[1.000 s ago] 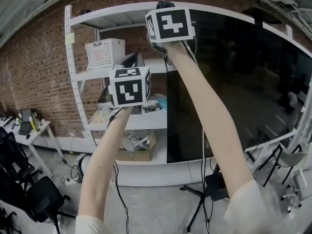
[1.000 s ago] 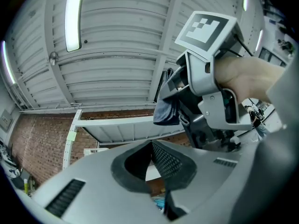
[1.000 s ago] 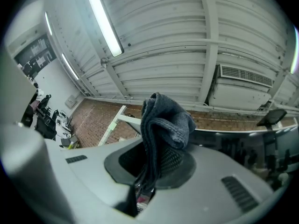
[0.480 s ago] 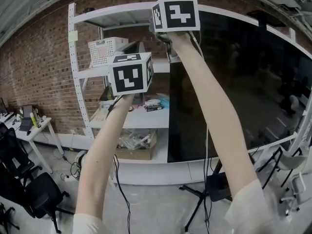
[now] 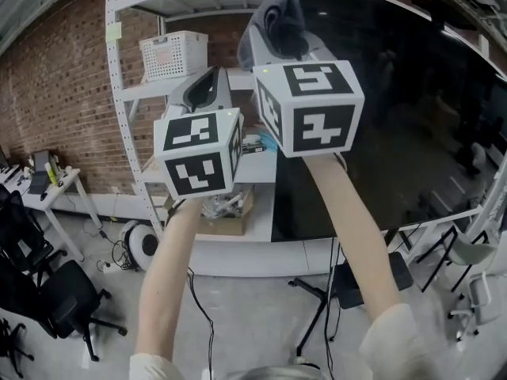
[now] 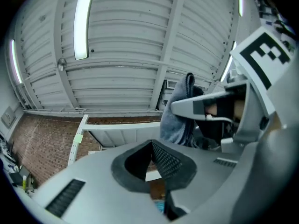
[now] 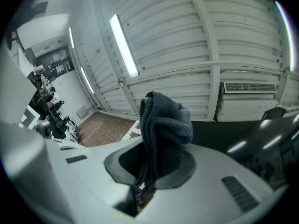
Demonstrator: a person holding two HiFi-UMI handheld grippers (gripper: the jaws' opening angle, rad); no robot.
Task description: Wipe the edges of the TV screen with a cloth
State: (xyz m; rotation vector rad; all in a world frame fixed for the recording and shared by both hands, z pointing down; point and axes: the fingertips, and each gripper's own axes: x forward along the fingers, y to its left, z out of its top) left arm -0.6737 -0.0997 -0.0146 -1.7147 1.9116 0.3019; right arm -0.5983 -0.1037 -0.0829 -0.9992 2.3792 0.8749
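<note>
The big black TV screen fills the right of the head view, in front of a white rack. My right gripper is raised before the screen's upper left corner and points up. It is shut on a folded grey cloth, which sticks up above the jaws. In the right gripper view the cloth stands pinched between the pads, with the dark screen behind. My left gripper is lower and to the left, in front of the shelves, shut with nothing in it. From its view the cloth shows at the right.
A white shelf rack stands against the brick wall, with a white basket on it and a cardboard box low down. A black office chair and a small table are at left. A tripod base stands under the TV.
Both grippers have drawn back toward me and tipped up. The right gripper with the cloth has come off the TV's top left corner and sits lower in view.
</note>
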